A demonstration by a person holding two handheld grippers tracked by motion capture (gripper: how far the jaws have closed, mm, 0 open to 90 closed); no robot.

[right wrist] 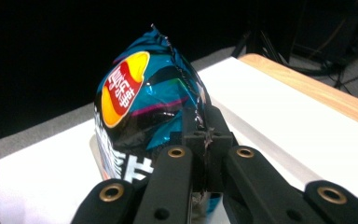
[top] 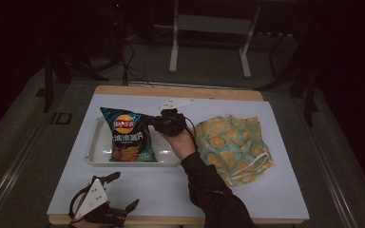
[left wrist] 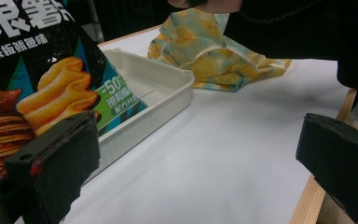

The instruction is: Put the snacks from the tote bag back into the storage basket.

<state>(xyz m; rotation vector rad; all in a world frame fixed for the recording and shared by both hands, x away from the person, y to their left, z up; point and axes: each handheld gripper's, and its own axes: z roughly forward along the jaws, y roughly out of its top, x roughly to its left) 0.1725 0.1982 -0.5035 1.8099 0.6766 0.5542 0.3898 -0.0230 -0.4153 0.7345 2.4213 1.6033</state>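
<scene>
Right gripper [right wrist: 208, 140] jaws clamp the chip bag [right wrist: 144, 102]; left gripper [left wrist: 196, 154] gapes wide, empty.

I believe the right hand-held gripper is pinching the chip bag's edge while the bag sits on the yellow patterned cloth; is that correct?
Not quite: the chip bag sits in the white tray, as the high view shows. The cloth lies beside it. The right hand-held gripper does pinch its edge.

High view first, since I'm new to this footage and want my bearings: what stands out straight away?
The bright blue chip bag draws the eye: it sits in the white tray left of centre, and the right tool is shut on its side seam. To the right of the tray a yellow lemon-print cloth lies crumpled on the white table cover. The left tool rests open at the near left edge.
</scene>
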